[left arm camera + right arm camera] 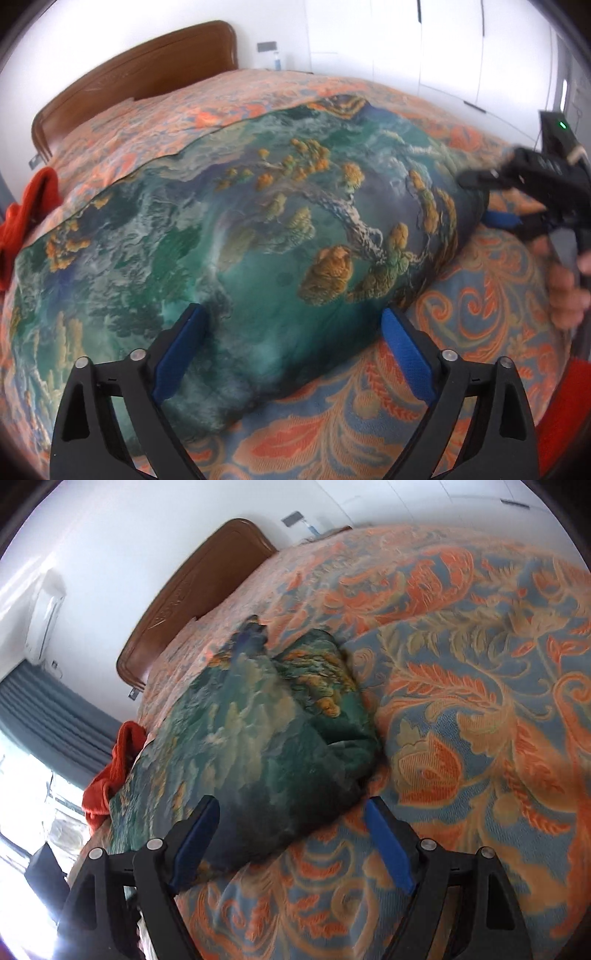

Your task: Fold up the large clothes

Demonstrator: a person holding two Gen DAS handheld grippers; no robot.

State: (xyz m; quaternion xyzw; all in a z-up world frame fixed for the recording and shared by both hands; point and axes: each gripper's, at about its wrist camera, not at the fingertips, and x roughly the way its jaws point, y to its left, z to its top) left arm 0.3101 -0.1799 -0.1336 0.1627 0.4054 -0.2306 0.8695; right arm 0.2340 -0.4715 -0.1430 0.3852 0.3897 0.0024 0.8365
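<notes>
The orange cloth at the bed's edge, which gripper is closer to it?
Left. The left gripper hangs over the green printed garment, which reaches the orange cloth. The right gripper is at the garment's opposite end.

l grip [291,314] + r grip [291,808] jaws apart

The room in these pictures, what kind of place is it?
Most likely a home bedroom: a bed with a floral bedspread, a wooden headboard, and a white wardrobe behind it.
</notes>
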